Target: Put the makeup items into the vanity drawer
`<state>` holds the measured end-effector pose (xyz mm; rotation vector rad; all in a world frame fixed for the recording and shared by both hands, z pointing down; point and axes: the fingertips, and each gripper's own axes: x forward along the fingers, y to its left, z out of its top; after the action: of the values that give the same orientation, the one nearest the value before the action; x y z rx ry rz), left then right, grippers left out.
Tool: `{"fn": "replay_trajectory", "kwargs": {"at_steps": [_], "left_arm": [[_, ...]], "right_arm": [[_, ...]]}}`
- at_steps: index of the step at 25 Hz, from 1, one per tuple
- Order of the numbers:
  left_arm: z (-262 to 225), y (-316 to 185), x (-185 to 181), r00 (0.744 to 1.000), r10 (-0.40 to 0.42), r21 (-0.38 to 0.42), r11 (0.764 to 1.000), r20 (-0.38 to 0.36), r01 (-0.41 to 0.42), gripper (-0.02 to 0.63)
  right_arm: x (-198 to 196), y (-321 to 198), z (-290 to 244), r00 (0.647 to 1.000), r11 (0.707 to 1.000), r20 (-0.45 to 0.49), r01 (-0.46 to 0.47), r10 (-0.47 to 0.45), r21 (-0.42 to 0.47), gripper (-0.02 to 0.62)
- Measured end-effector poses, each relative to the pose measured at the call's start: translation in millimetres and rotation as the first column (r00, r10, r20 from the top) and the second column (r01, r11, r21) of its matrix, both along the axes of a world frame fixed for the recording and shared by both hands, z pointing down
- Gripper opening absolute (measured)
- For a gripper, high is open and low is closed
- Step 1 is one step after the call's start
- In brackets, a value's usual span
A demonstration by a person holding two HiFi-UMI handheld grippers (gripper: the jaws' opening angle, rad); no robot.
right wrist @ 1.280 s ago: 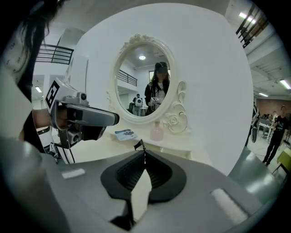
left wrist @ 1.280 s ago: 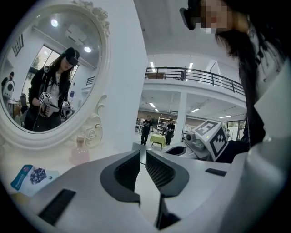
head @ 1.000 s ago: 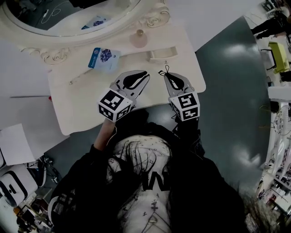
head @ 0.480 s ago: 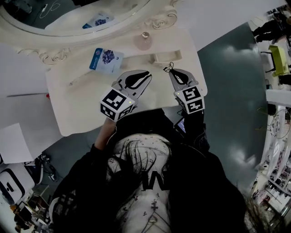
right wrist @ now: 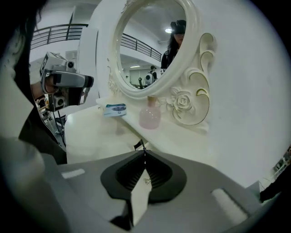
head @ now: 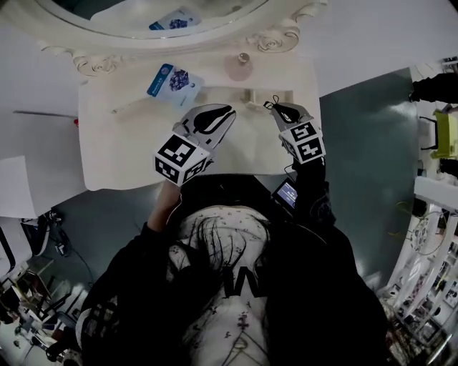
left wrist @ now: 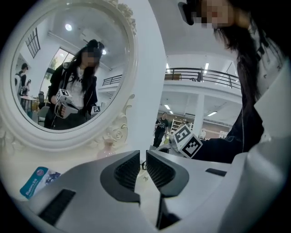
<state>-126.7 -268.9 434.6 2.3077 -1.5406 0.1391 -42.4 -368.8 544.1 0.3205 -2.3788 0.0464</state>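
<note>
A white vanity table (head: 122,154) stands under an oval mirror (head: 154,11). On it lie a blue packet (head: 174,80), a thin stick (head: 131,106) and a pink bottle (head: 240,68). A small drawer (head: 266,95) juts out of the back ledge. My right gripper (head: 274,109) hovers just in front of that drawer, shut on a thin black cord (right wrist: 141,145) that pokes out past the tips. My left gripper (head: 229,113) hangs over the table's middle; its jaws are nearly together with only a slit and nothing in it. The packet (right wrist: 115,109) and bottle (right wrist: 149,116) lie beyond the right gripper (right wrist: 144,152).
The mirror's carved frame (head: 283,36) rises right behind the ledge. The table's right edge (head: 317,107) drops to a dark floor (head: 365,143). The left gripper view shows the packet (left wrist: 38,179) at lower left and the right gripper's marker cube (left wrist: 187,141) ahead.
My right gripper has moved away from me, closer to the small drawer, the black cord still in it. The left gripper has hardly moved. The head view has shifted.
</note>
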Motion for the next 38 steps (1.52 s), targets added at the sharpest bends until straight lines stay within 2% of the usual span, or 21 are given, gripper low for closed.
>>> {"fn": "replay_trajectory", "kwargs": {"at_steps": [4,8,13,16,21,30,33,38], "left_arm": [[0,2,1,0.999,-0.036,-0.012,0.999,0.010,0.036,0.041],[2,3,-1,0.998,-0.067,-0.026,0.997,0.015,0.067,0.041],[3,7,-5,0.995,-0.098,-0.030,0.995,0.010,0.098,0.041],[4,8,-9,0.994,-0.113,-0.029,0.993,0.008,0.114,0.041],[4,10,-13,0.992,-0.127,-0.023,0.992,0.010,0.127,0.041],[4,17,-19,0.990,-0.138,-0.030,0.990,0.016,0.138,0.041],[4,18,-20,0.990,-0.139,-0.032,0.990,0.018,0.139,0.041],[4,19,-17,0.992,-0.127,-0.033,0.991,0.019,0.128,0.041]], "right_arm": [[-6,-9,14,0.995,0.996,-0.045,0.084,-0.085,-0.030,0.020],[-13,-21,27,0.989,0.990,-0.074,0.126,-0.130,-0.056,0.020],[-20,-27,31,0.981,0.986,-0.107,0.157,-0.161,-0.047,0.020],[-23,-28,37,0.973,0.984,-0.144,0.179,-0.179,-0.014,0.020],[-23,-22,60,0.937,0.966,-0.259,0.256,-0.236,0.046,0.019],[-28,-30,63,0.965,0.986,-0.218,0.159,-0.147,0.042,0.027],[-29,-32,59,0.977,0.993,-0.186,0.112,-0.105,0.024,0.075],[-30,-36,50,0.990,0.998,-0.129,0.066,-0.064,0.014,0.081]]}}
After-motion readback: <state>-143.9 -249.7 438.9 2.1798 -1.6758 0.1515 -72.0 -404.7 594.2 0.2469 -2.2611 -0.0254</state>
